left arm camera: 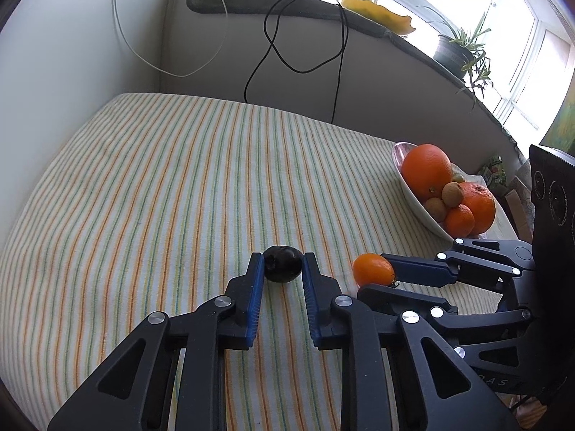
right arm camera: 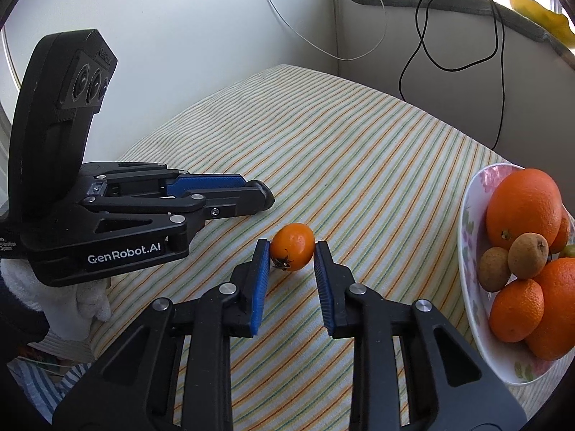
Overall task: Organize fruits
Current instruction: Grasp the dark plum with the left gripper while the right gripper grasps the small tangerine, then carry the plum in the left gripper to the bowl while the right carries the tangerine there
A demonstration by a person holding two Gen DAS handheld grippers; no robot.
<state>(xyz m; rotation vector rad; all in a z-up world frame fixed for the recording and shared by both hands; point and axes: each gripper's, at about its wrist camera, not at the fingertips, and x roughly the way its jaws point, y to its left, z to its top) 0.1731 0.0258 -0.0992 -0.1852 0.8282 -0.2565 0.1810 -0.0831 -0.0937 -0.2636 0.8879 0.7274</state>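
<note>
A dark round fruit point(left arm camera: 282, 268) lies on the striped cloth between the fingertips of my left gripper point(left arm camera: 282, 262); the jaws are open and stand close on both sides of it. A small orange tomato-like fruit point(right arm camera: 292, 246) with a dark stem lies between the tips of my right gripper point(right arm camera: 291, 251), whose jaws are open around it; it also shows in the left wrist view point(left arm camera: 373, 269). A white floral bowl point(right arm camera: 470, 273) at the right holds oranges point(right arm camera: 523, 207) and small brown fruits point(right arm camera: 527, 255).
The striped cloth point(left arm camera: 161, 186) covers the table up to a white wall. Black and white cables point(left arm camera: 287, 46) hang behind. A ledge with a potted plant point(left arm camera: 463, 50) runs at the back right. The left gripper body point(right arm camera: 107, 215) is at the right view's left.
</note>
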